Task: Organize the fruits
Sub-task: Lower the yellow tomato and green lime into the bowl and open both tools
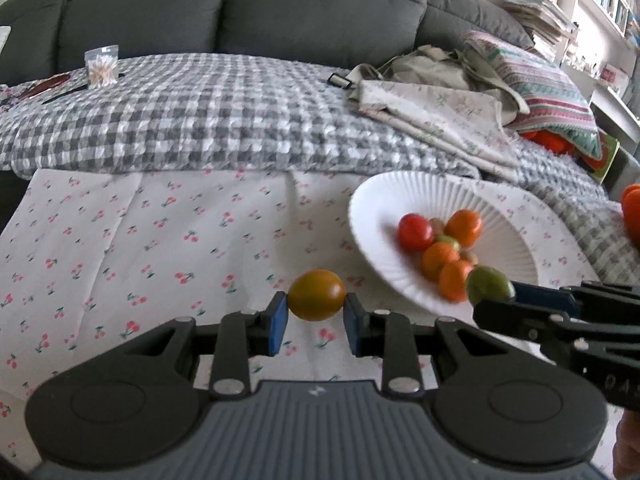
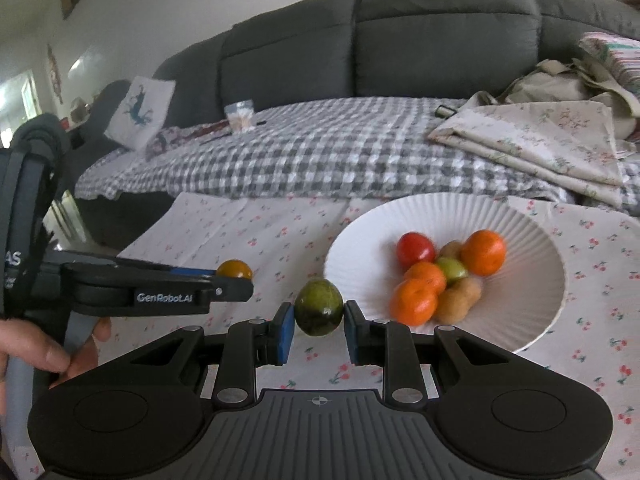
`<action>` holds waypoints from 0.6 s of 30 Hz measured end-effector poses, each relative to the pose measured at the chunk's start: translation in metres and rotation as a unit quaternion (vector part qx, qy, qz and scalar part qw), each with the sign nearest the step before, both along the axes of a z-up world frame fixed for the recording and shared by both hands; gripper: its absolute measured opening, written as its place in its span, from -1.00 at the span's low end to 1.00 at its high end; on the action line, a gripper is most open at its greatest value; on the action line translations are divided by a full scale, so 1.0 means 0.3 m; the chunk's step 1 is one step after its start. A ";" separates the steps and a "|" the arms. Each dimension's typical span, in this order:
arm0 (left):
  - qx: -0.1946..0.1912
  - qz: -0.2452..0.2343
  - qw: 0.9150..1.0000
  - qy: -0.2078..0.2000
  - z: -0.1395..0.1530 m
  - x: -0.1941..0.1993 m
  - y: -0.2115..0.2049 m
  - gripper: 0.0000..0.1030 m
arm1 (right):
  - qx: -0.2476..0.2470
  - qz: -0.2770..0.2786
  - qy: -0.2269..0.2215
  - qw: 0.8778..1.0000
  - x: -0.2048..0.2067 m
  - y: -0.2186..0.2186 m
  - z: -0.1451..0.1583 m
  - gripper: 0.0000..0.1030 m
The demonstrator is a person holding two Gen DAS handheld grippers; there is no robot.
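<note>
Both wrist views look low and close across the table toward the sofa point(image 1: 240, 4), sharing the plate point(image 2: 532, 240) (left view from farther left).

A: Plate point(image 2: 532, 248): white, matt, ribbed, looks like glazed ceramic or paper; cannot tell which. Tablecloth point(image 1: 120, 240): thin printed cloth, creased.

B: Fruit skins? Yellow-brown tomato point(image 1: 316, 295) smooth, glossy. Green fruit point(image 2: 319, 307) smooth, faint sheen.

A: Left gripper point(image 1: 316, 322): matt black plastic, blue pads point(image 1: 278, 322), metal pins. Sofa point(image 2: 440, 40): matt grey fabric.
</note>
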State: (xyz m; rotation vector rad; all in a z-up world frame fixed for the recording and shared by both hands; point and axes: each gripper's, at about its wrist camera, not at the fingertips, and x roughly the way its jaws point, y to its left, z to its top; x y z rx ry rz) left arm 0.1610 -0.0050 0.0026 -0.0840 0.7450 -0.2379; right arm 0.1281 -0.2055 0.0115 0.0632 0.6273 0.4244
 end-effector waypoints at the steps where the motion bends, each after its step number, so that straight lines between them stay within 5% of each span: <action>1: -0.002 -0.001 1.000 -0.001 0.005 0.004 -0.009 -0.45 | 0.002 -0.006 -0.002 1.000 0.003 -0.013 0.007 -0.52; 9: -0.020 -0.022 1.000 -0.002 0.016 0.029 -0.120 -0.45 | 0.028 -0.083 -0.005 0.996 0.042 -0.169 0.058 -0.52; 18: -0.005 -0.060 0.998 -0.003 -0.021 0.043 -0.228 -0.45 | 0.040 -0.140 0.041 0.989 0.089 -0.268 -0.004 -0.52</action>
